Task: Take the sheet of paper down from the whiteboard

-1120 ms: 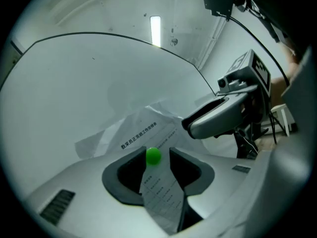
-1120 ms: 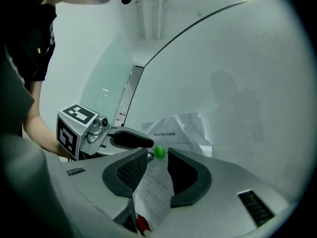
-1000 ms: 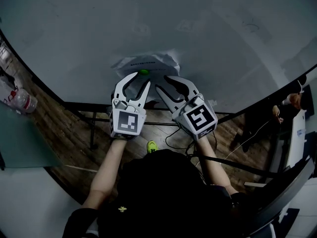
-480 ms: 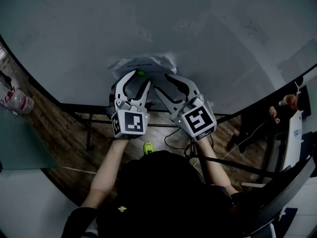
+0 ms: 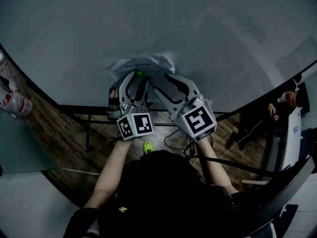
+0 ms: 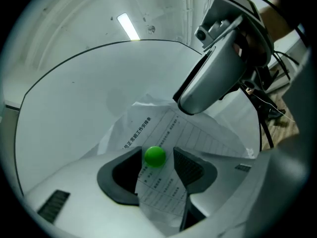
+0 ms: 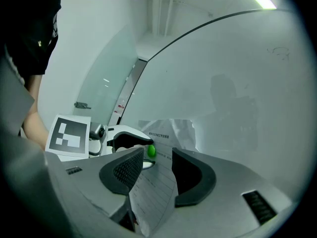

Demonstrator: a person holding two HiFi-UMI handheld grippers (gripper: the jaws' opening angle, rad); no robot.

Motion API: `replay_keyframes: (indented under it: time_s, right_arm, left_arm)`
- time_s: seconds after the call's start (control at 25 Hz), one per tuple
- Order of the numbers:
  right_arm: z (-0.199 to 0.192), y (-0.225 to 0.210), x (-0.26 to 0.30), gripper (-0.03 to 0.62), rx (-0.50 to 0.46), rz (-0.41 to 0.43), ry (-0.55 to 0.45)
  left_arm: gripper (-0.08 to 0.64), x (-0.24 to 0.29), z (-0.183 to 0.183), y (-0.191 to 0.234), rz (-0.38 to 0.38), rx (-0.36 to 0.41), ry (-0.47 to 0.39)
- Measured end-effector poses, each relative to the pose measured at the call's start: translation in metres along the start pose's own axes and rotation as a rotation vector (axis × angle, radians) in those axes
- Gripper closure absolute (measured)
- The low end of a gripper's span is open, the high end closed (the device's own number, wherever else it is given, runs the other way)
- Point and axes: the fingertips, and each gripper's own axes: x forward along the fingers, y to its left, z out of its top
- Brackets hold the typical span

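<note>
The left forearm (image 5: 111,162) and right forearm (image 5: 214,157) are being held out side by side toward the whiteboard (image 5: 173,29), low on it, near its bottom edge. The left gripper (image 5: 134,81) is being held about level and rolled over, so that two faces of its marker cube (image 5: 136,126) are being shown. The right gripper (image 5: 162,82) is being tipped slightly downward just beside it. Both sets of jaws are being pointed at the same spot.

The jaws of the left gripper (image 6: 157,163) have just been opening and are being held apart, with a fold of the sheet of paper (image 6: 188,133) lying loose between them. The green magnet (image 6: 155,156) is sitting just beyond the tips. The right gripper (image 7: 156,158) has just been opening too, and a flap of the sheet of paper (image 7: 151,192) is hanging free between its wide pads.

The sheet of paper is being kept on the whiteboard by the green magnet, which is pinning it just below the printed heading. It is crumpled and bulging off the surface. The heading is being shown uppermost and running level, so the page is pointing top-up. Its length appears to be running downward into the jaws, though the creasing is making the long axis hard to tell.
</note>
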Motion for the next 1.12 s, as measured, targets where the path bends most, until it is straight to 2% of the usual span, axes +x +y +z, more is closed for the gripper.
replay_keyframes:
  time_s: [0.2,0.4,0.76,1.12]
  right_arm:
    - [-0.004,-0.003,-0.002,0.399,0.011,-0.020,0.016]
    - [-0.007,-0.009,-0.006,0.399,-0.015,-0.040,0.032]
    - [0.001,-0.035,-0.012,0.399,-0.091,-0.154,0.057]
    - [0.015,-0.043,-0.008,0.399,-0.129,-0.171,0.048]
  left_arm:
    - [0.360,0.002,-0.001,0.000,0.040,0.045,0.012]
    - [0.368,0.002,0.000,0.002,0.059,0.026,0.004]
    - [0.385,0.002,0.001,0.005,0.067,0.025,-0.003]
    - [0.397,0.000,0.002,0.007,0.080,0.014,-0.022]
